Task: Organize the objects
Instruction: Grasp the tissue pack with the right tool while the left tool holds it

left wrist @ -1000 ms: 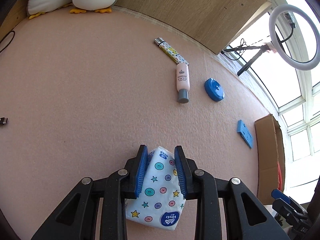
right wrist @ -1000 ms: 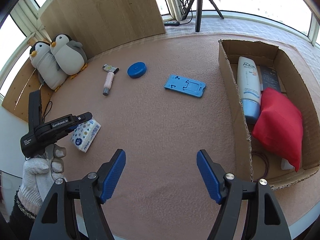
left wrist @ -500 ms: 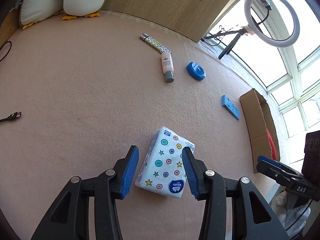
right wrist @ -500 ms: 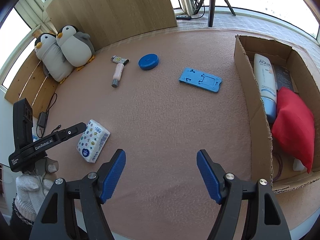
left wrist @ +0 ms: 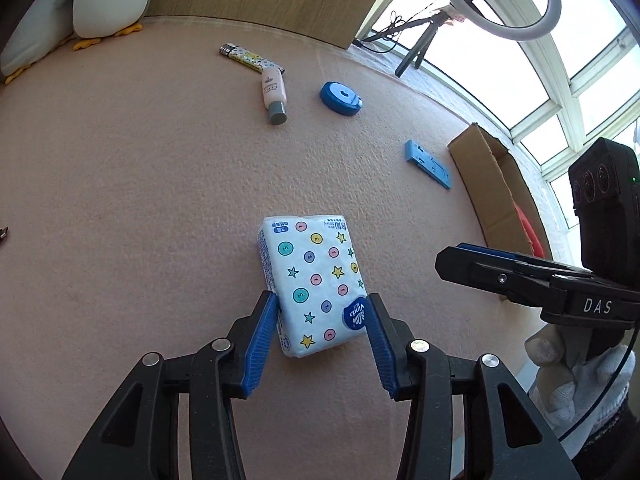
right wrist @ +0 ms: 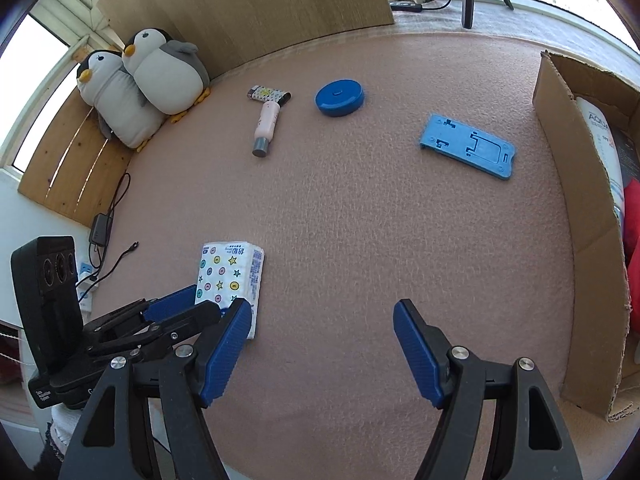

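Note:
A white tissue pack printed with dots and stars lies flat on the pink mat. My left gripper is open, and its blue pads flank the pack's near end without squeezing it. The right wrist view shows the same pack with the left gripper at its near end. My right gripper hovers open over bare mat just right of the pack, with nothing between its fingers. One of its black fingers reaches in from the right in the left wrist view, held by a gloved hand.
A lighter, pink bottle, blue round case and blue phone stand lie farther out. A cardboard box at the right holds a white tube and red cushion. Two plush penguins and a cable sit left.
The left jaws spread off the tissue pack, which now rests on the mat, and the gripper rolled and drew back. The right gripper moved left and lower, closer to the pack.

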{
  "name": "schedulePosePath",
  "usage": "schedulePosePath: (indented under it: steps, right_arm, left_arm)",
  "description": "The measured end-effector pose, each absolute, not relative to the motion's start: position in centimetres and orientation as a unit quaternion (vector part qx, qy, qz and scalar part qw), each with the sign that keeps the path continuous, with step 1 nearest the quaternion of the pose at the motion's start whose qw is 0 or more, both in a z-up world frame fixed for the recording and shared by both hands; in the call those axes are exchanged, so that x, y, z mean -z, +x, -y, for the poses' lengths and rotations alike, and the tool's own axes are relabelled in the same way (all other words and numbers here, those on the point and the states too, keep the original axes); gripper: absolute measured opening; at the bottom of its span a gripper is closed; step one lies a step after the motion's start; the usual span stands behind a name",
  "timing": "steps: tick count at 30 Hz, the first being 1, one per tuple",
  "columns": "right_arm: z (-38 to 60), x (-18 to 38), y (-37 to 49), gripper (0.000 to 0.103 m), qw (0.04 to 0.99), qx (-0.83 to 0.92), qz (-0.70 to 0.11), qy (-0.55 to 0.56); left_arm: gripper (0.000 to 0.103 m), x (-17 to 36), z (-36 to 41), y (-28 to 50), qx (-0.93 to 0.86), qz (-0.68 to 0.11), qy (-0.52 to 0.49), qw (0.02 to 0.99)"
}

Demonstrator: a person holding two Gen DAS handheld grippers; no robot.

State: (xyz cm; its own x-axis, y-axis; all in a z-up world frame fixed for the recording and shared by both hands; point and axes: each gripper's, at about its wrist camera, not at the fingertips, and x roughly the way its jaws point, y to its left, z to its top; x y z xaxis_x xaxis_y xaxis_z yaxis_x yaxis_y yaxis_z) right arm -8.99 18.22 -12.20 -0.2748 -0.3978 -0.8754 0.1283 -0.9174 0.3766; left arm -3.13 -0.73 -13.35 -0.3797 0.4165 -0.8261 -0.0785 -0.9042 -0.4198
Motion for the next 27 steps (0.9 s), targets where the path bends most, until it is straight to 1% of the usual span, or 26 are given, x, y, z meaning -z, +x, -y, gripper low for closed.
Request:
schedulePosePath:
  steps: [4,9,12,16,20,23,25,27]
  right_arm:
    - [-16.4,12.9,-10.2,0.07,0.189,0.777,0.112,0.59]
    - [-14.4,14.1,-11.2,0.07,0.215,0.756,0.115,0.607]
    - [-13.7,14.8,-11.7,0.068,0.222,0.746,0.122,0.616]
    - [-12.8,15.1,-11.9,0.055,0.233,0.737,0.122,0.622]
    - [-12.3,15.6,-12.1,0.047,0.234,0.73,0.12,0.63]
    - [-12.1,15.7,-12.0,0.039,0.244,0.725,0.128,0.631]
    - [-12.0,15.5,-11.9,0.032,0.25,0.724,0.13,0.63]
    - [-11.9,15.4,-11.7,0.032,0.248,0.727,0.127,0.628]
  left_arm:
    - [0.048,13.2,0.5,-2.8,-0.815,0.142,-0.538,0.159]
    - [0.047,13.1,1.1,-2.6,-0.816,0.149,-0.535,0.16]
    - [0.04,13.2,0.9,-2.6,-0.813,0.136,-0.541,0.166]
    - [0.04,13.4,0.6,-2.5,-0.811,0.127,-0.545,0.17]
    - [0.039,13.4,0.5,-2.5,-0.811,0.126,-0.545,0.172]
    - [0.039,13.4,0.4,-2.5,-0.811,0.127,-0.545,0.171]
    - [0.038,13.2,0.2,-2.5,-0.811,0.125,-0.545,0.17]
    - [0.038,13.0,0.0,-2.5,-0.812,0.126,-0.544,0.172]
